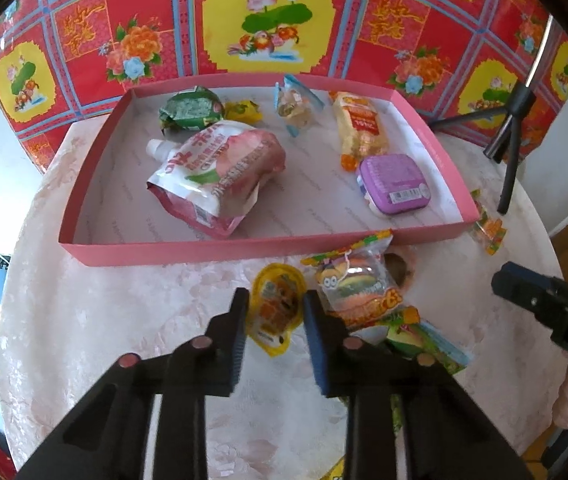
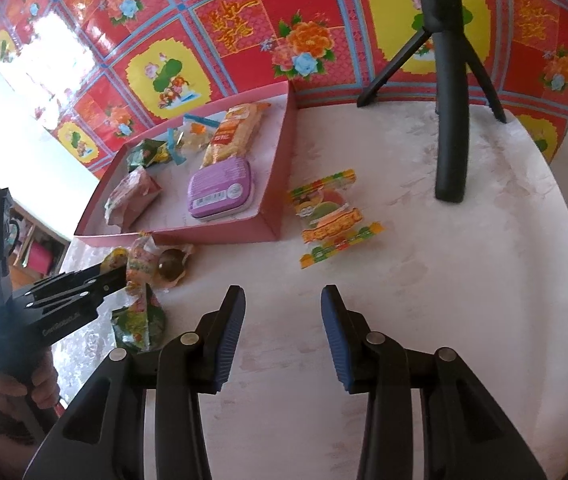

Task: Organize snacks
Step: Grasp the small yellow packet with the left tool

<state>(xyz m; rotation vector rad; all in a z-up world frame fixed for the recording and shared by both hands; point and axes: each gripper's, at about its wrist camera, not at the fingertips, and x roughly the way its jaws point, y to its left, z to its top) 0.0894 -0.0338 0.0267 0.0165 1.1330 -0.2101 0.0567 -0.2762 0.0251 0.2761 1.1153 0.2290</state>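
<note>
A: Left gripper (image 1: 276, 310) status?

B: Its fingers are straddling the yellow jelly cup (image 1: 275, 309), which is lying on the table (image 1: 124, 320) near the front wall of the pink tray (image 1: 164, 249). Whether the pads are pressing it, I cannot tell. The burger gummy pack (image 1: 357, 288) is touching the cup's right side.

A: What is the left wrist view adding?

B: The tray contents in full: the peach spout pouch (image 1: 220, 176), green packet (image 1: 190, 108), clear candy bag (image 1: 295, 106), orange biscuit pack (image 1: 359, 128) and purple tin (image 1: 395, 182).

A: And the right wrist view?

B: The right gripper (image 2: 282, 334) is hanging released over bare tabletop, holding nothing. The fruit gummy pack (image 2: 329, 218) is lying just beside the tray's right front corner, and the tripod (image 2: 449, 120) is standing toward the far edge.
</note>
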